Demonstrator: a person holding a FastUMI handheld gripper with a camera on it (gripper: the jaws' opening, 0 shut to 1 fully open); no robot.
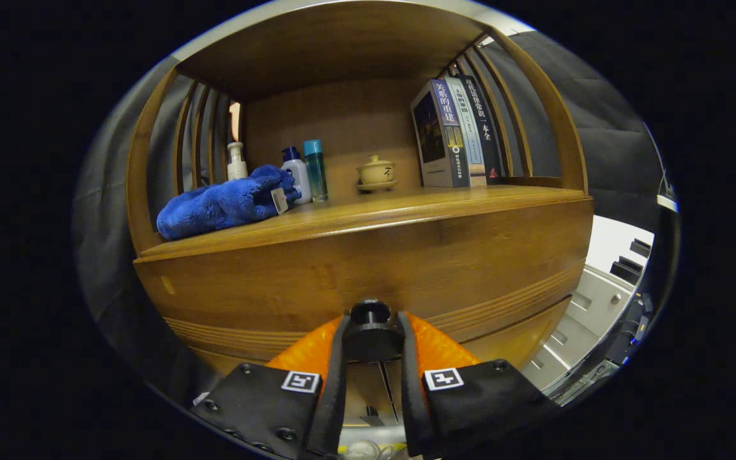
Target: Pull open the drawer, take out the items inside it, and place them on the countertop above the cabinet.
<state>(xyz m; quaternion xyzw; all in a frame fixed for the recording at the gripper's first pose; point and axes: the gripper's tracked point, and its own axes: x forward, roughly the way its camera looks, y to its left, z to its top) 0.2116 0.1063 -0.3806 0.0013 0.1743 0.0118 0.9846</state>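
The gripper (371, 338) has both fingers closed on the round black knob (370, 313) of the wooden drawer (470, 262), which sits just under the countertop (368, 214) holding a blue towel (224, 204), bottles (304, 172), a small teapot (376, 172) and books (457, 134).

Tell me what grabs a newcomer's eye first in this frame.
The gripper dominates: both fingers clamp the drawer's dark round knob. Next, the blue towel heaped on the countertop beyond them, beside small bottles, with upright books at the other end.
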